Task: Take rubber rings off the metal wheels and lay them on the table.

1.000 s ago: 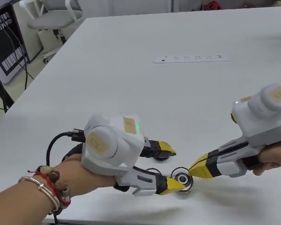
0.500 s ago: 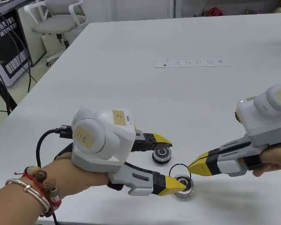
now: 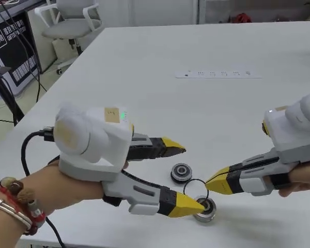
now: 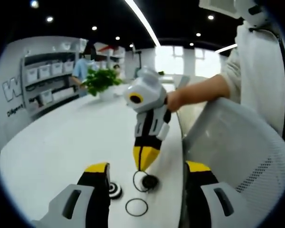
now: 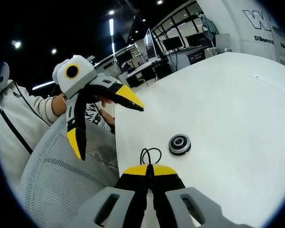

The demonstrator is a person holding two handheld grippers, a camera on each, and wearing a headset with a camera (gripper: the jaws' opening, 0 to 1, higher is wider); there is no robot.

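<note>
My right gripper (image 3: 210, 184) is shut on a thin black rubber ring (image 3: 195, 188), which hangs from its yellow tips just above a metal wheel (image 3: 205, 208). A second wheel (image 3: 181, 172) with a dark rim lies a little farther back. My left gripper (image 3: 187, 177) is open; its lower jaw tip sits close beside the near wheel. In the left gripper view the right gripper (image 4: 141, 164) holds the ring (image 4: 140, 181) next to that wheel (image 4: 150, 181), and a loose ring (image 4: 136, 207) lies flat on the table. The right gripper view shows the pinched ring (image 5: 150, 154) and the far wheel (image 5: 179, 144).
The white table (image 3: 206, 108) stretches far back with a printed paper strip (image 3: 218, 74) lying on it. Its near edge runs just below the wheels. An office chair (image 3: 75, 20) and a black cart stand off the table's left side.
The ring has come up off the near wheel and now hangs from the right gripper's tips. My left gripper has drawn back to the left and lifted, still open.
</note>
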